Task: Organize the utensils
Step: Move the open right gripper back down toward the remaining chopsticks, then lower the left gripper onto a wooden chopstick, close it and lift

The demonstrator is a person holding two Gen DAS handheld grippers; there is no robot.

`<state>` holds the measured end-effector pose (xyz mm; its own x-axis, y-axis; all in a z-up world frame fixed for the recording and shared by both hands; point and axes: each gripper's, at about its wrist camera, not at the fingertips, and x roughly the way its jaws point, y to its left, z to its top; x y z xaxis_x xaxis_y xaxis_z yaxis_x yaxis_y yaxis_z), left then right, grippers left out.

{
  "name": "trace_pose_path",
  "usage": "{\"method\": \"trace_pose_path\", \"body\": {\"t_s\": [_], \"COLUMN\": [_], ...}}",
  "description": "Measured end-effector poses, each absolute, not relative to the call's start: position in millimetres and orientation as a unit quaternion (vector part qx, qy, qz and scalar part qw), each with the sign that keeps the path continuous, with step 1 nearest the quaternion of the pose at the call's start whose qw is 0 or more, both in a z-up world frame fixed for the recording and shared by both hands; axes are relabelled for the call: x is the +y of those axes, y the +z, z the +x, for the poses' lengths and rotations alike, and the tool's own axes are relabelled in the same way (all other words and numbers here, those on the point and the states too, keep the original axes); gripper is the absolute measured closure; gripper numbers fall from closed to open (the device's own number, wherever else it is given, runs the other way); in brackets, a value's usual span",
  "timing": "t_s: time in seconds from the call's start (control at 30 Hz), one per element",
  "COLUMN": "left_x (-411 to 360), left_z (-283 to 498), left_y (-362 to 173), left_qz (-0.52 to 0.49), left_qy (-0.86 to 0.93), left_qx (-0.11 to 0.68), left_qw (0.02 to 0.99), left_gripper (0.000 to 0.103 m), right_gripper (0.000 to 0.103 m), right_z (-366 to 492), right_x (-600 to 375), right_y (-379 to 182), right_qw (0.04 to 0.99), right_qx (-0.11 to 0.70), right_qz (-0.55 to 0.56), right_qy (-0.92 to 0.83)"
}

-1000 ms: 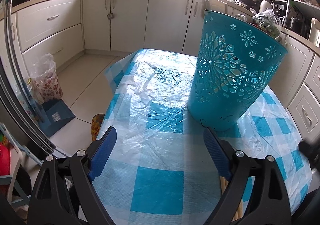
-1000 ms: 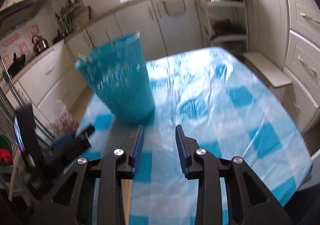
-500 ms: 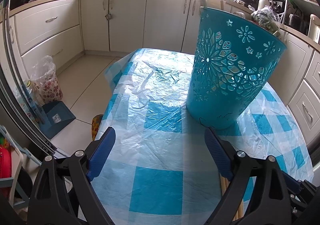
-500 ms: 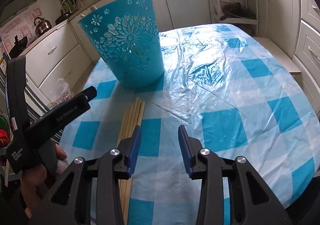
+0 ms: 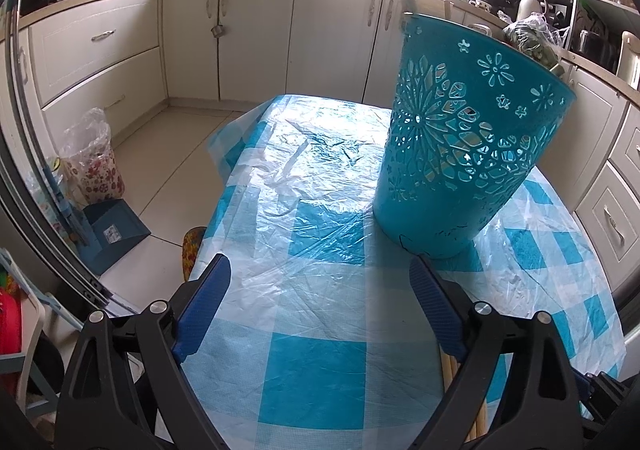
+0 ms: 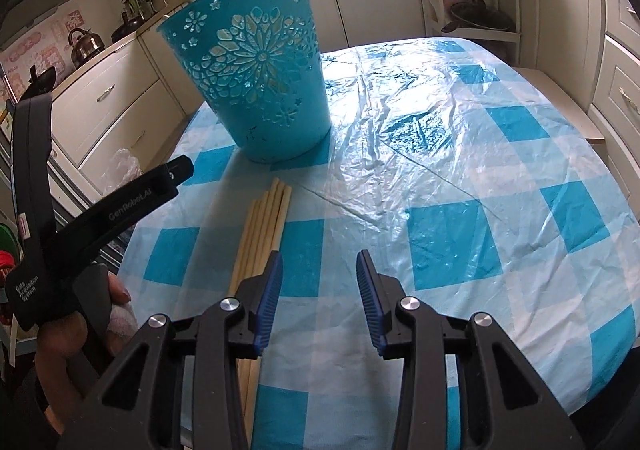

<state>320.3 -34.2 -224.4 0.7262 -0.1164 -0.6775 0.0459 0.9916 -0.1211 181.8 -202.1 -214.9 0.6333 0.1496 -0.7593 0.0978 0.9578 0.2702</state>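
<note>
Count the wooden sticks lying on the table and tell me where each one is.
4 pale wooden sticks can be told apart, though more may be hidden. They lie side by side, touching, on the blue checked tablecloth, tips toward the teal cut-out plastic basket, near ends running under the right tongs.

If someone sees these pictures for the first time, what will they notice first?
The tall turquoise basket with cut-out flowers stands upright on the blue-and-white checked tablecloth. In front of it, a bundle of pale wooden sticks lies flat on the cloth, just left of the open right hand-held gripper.
</note>
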Motion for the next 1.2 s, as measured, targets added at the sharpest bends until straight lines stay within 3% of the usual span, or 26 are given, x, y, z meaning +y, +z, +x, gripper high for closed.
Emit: {"method": "trace_pose_path", "body": {"t_s": [0.43,1.07,1.2], "left_x": [8,-2,-2], "left_z": [337,336,336], "left_y": [-239,-238,-238], "left_qz": [-0.169,-0.154,-0.153], "left_qy": [-0.046,-0.047,-0.047], "left_qx": [0.408,0.407,0.408], "left_qw": [0.896,0.899,0.899], "left_gripper": [0.016,0.016,0.016], "right_gripper": [0.065,0.065,0.077], "right_z": [183,225,229], "right_x": [-200,-181,-180], "right_y": [-216,-228,-229], "right_qw": [0.893,0.897,0.899], "right_qx": [0.427,0.435,0.436], "right_qz": [0.141,0.079,0.037], "right_qy": [0.026,0.029,0.021]}}
